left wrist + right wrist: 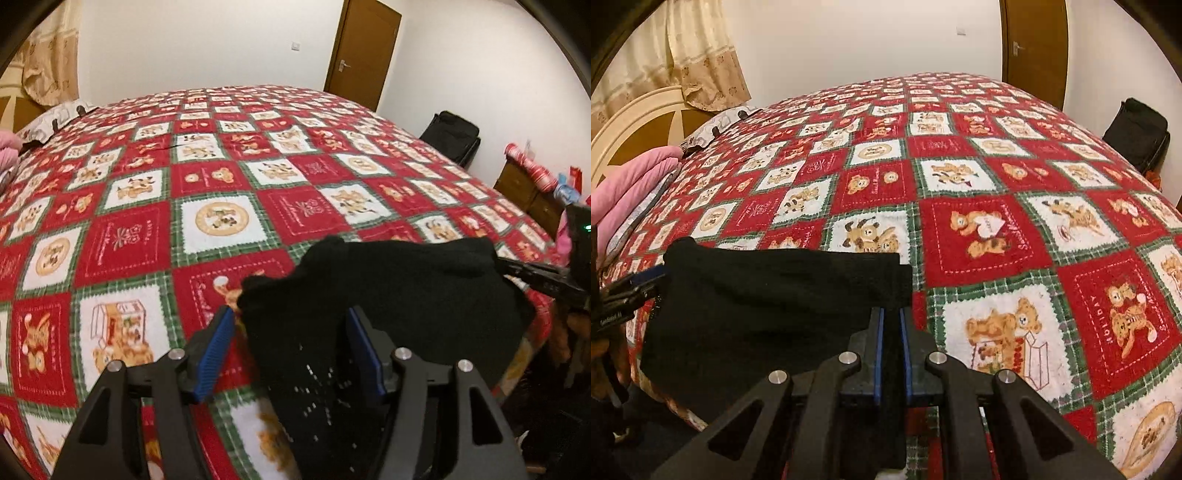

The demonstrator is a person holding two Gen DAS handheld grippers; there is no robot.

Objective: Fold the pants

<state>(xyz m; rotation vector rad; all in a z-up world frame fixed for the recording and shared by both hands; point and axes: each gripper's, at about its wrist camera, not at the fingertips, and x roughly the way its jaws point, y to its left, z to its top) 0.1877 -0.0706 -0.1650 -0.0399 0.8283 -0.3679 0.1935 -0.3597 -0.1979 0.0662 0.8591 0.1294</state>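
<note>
Pants between right hand-held gripper pads.

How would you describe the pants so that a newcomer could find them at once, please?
Start at the big bed under the red, white and green teddy-bear quilt. At its near edge lie the pants, with the right gripper clamped on one corner. They are the only plain black cloth on that patterned cover.
</note>
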